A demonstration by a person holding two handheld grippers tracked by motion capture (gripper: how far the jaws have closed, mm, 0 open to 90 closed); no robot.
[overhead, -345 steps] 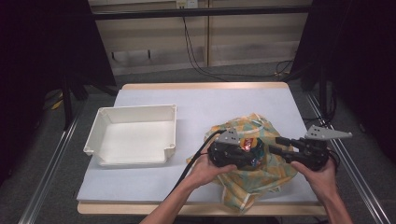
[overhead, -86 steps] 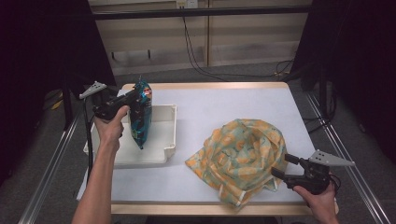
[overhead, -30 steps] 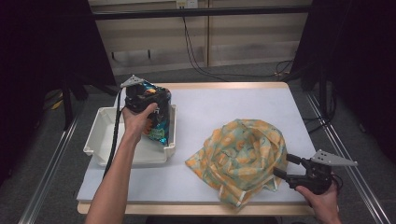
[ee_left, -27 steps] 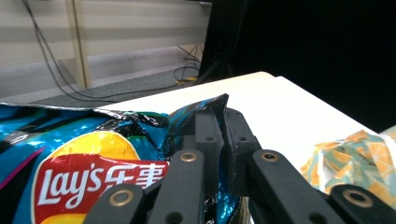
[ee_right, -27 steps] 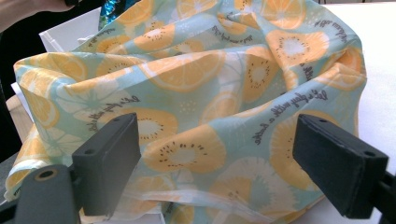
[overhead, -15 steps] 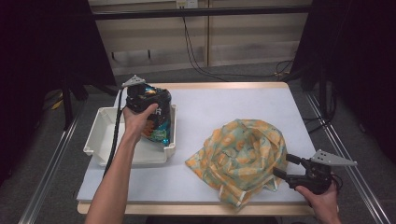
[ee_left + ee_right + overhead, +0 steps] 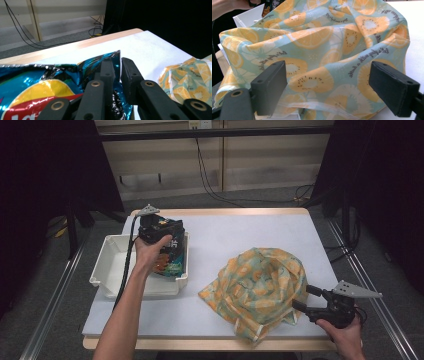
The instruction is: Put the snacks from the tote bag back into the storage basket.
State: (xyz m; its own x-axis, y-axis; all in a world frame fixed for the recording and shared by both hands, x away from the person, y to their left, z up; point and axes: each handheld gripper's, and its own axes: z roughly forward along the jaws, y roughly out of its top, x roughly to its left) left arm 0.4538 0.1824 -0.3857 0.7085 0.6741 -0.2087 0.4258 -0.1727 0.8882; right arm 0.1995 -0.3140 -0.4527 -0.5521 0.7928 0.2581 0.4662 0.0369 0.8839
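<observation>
Table (image 7: 240, 227): white top with a pale wood edge, set mid-room; the far rim lies beyond the left gripper (image 7: 160, 227), and the near rim runs just below the right gripper (image 7: 305, 298).

Floor (image 7: 260, 200): grey, matte, on all sides of the table.

Back wall (image 7: 165, 160): beige panelling beyond the table, with upright wooden posts and a dark horizontal rail (image 7: 215, 132) across it.

Wall socket (image 7: 198, 124): at the top of the wall, black cables (image 7: 210, 185) hanging from it and trailing over the floor.

Dark curtains (image 7: 45, 175): black, to either side of the wall.

Floor rails (image 7: 55, 295): metal, one outside each gripper.

Light: even, soft.
</observation>
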